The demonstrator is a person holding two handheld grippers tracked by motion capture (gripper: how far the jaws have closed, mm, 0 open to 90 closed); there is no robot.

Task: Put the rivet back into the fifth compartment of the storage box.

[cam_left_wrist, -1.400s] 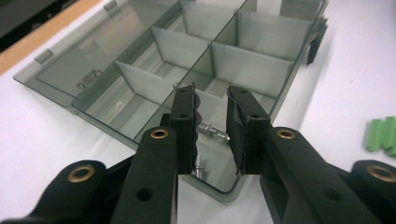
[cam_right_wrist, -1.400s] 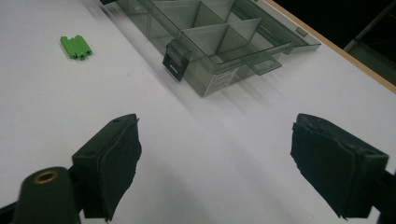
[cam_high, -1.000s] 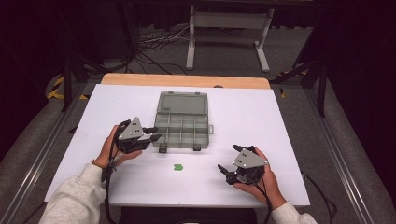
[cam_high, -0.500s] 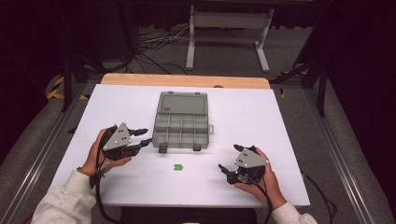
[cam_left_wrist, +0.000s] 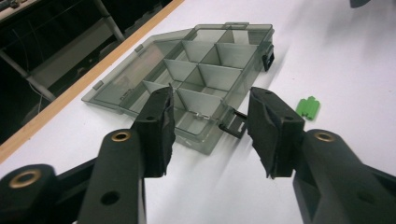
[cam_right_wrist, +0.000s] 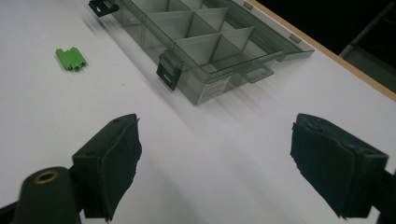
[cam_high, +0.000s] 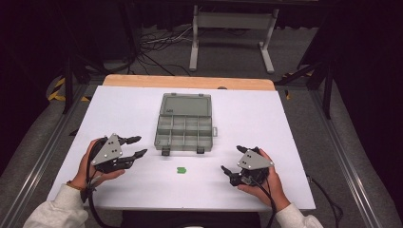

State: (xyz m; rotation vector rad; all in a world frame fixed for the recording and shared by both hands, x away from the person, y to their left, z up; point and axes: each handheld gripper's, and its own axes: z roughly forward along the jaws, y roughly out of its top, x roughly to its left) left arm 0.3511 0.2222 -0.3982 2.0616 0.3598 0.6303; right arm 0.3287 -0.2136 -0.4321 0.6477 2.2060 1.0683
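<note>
High view: green plastic piece [cam_high: 180, 169] on white table [cam_high: 285, 123] before open compartment box [cam_high: 184, 124], likely light, stiff, pinchable across its sides; left hand-held gripper [cam_high: 137, 146] just opening, empty; right hand-held gripper [cam_high: 231, 162] wide, empty.

Your sleeves are light grey and end at the wrists. Each hand carries a black gripper: the left gripper [cam_high: 138, 146] and the right gripper [cam_high: 231, 161] each have a grey three-cornered plate with small dark screws on top. Their fingers [cam_left_wrist: 158, 128] are thick, matte black, with brass-coloured rivets behind. A black cable trails from each gripper.
</note>
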